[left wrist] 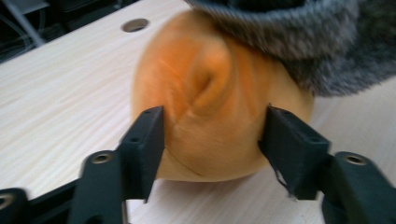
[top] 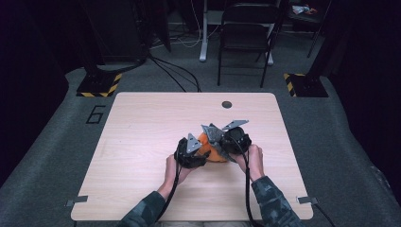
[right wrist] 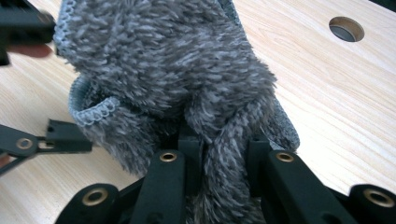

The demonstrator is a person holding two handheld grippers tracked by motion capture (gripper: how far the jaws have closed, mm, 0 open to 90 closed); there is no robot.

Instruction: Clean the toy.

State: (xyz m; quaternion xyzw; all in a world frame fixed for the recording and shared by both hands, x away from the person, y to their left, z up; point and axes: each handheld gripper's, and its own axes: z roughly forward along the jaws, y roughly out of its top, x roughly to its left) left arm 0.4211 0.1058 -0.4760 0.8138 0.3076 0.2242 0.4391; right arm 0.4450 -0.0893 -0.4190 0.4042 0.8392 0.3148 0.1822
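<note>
A soft orange ball-like thing (top: 211,152) (left wrist: 210,93) rests on the light wooden table (top: 142,142), with a grey fuzzy cloth (left wrist: 299,42) (right wrist: 163,60) draped over its top. My left gripper (top: 202,151) (left wrist: 215,135) comes in from the left. Its jaws straddle the orange thing low down, with the pads at both flanks and no visible dent. My right gripper (top: 221,142) (right wrist: 226,154) comes in from the right, shut on a bunched fold of the grey cloth. The cloth hangs lifted from that pinch.
A round cable hole (top: 226,104) (right wrist: 346,29) sits near the table's far edge. Beyond the table stand a black folding chair (top: 246,33) and two hazard-striped stand bases (top: 99,85). Both forearms enter over the near edge.
</note>
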